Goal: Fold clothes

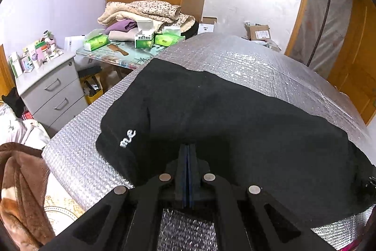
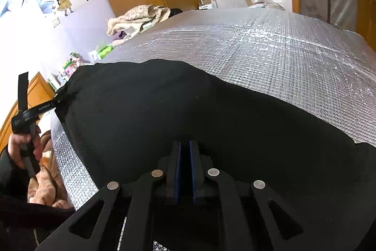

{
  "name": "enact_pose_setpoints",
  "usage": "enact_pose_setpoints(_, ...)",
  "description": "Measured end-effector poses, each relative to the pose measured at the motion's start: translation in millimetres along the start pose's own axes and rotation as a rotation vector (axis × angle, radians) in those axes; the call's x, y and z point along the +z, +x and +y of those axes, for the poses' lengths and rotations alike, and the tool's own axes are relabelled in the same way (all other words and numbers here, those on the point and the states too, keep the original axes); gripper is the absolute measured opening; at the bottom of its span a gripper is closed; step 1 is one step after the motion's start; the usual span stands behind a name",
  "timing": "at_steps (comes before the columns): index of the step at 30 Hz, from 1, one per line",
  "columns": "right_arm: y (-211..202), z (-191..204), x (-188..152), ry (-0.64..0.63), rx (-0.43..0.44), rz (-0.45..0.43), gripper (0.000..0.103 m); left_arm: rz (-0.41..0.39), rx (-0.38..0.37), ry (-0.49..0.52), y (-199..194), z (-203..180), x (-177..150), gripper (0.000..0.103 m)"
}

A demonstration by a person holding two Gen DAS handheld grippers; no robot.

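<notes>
- Left wrist view shows your left tool (image 1: 187, 147) with its blue pads pressed together, and the near edge of the black garment (image 1: 211, 119) seems pinched between them, though black on black makes the cloth in the pads hard to confirm; if the pinch is only a thin fold, it may slide out as you carry the edge.
- Right wrist view shows your right tool (image 2: 185, 145) nearly shut with a narrow slit between its pads, sitting on the garment's near edge; whether cloth fills that slit I cannot tell; an uneven grip between the two hands would skew the fold.
- The garment lies flat on the silver mat (image 1: 270, 67), spread across it from the near edge; the foil looks slick, so the whole piece may drag with you instead of folding.
- Seen at that view's left, your left tool's tip meets the garment's corner (image 2: 61, 95); pulling outward there could bunch the cloth.
</notes>
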State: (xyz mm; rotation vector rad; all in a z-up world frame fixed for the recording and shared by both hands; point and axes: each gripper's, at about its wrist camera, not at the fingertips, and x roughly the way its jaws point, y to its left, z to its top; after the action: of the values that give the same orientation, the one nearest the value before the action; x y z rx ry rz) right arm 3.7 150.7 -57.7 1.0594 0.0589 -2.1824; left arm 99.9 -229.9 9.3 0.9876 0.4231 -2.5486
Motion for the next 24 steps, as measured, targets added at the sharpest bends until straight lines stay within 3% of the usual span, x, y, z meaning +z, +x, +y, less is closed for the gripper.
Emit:
enact_pose_setpoints(5,0,0,0,-0.005,-0.002,0.003,0.008,-0.048,0.034,-0.016,-6,7,11,0.002)
enact_pose_setpoints(7,0,-1,1,-0.003,-0.001,0.002,0.008,-0.017,0.072,-0.027,1,14,10,0.002)
enact_pose_setpoints(9,0,-2,0,0.0,0.0,-0.001,0.008,0.003,0.061,-0.058,7,22,5,0.002)
enact_pose_setpoints(17,-1,-3,-1,0.007,0.003,-0.005,0.008,-0.009,0.073,-0.07,0,14,4,0.001)
enact_pose_setpoints(24,0,-4,1,0.006,0.005,-0.004,0.008,-0.034,-0.049,0.008,-8,-40,5,0.002)
